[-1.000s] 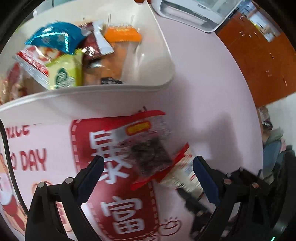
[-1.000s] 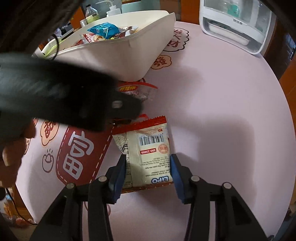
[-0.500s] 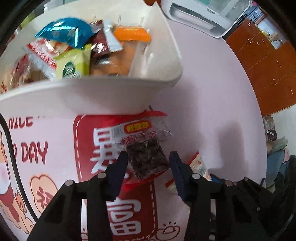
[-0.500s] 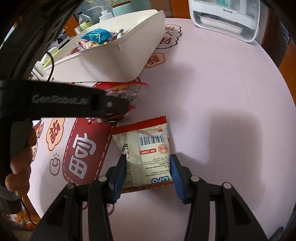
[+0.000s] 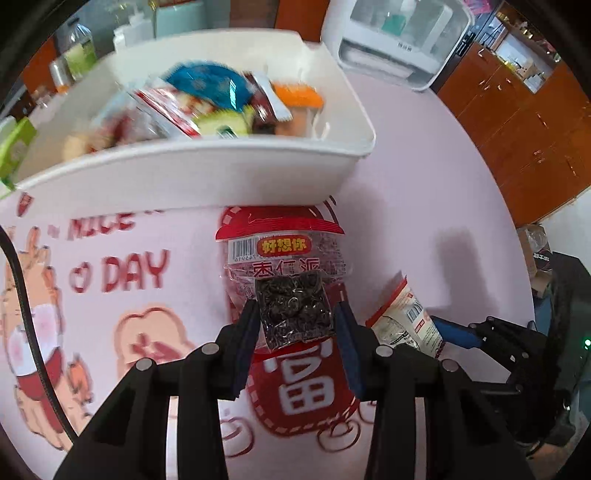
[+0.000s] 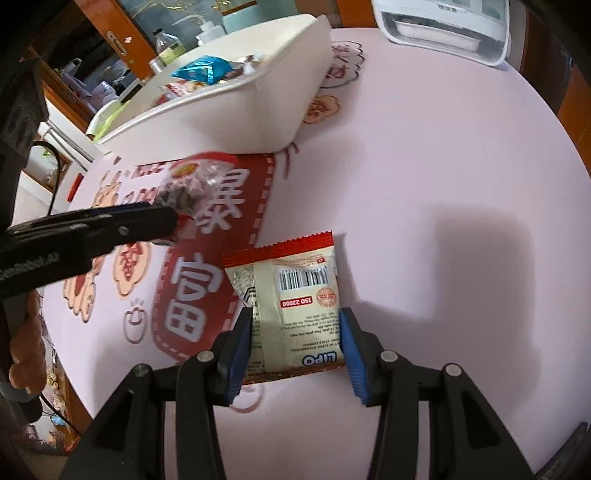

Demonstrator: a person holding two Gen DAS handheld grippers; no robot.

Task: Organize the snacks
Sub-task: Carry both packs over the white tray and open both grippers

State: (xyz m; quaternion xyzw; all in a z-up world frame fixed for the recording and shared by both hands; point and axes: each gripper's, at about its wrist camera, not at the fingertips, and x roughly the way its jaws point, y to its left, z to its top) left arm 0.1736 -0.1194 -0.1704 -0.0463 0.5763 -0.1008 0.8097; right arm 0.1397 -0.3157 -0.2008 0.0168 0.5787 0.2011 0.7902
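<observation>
We find the left gripper [image 5: 295, 325] with its jaws just closed in, blue pads pinching the clear dark-fruit packet [image 5: 291, 306] at its lower end. The right gripper [image 6: 295, 343] clamps the cream LIPO packet [image 6: 291, 295] by its near edge, against the pink tablecloth [image 6: 424, 166]. Beyond both, on the far left, stands the white bin [image 5: 207, 177], loaded with mixed snacks [image 5: 221, 99]. A white appliance [image 6: 443, 26] sits at the far right edge.

Two close wrist fisheyes angled steeply down at the pink table [image 5: 424, 155], both including the white bin [image 6: 236, 110].
</observation>
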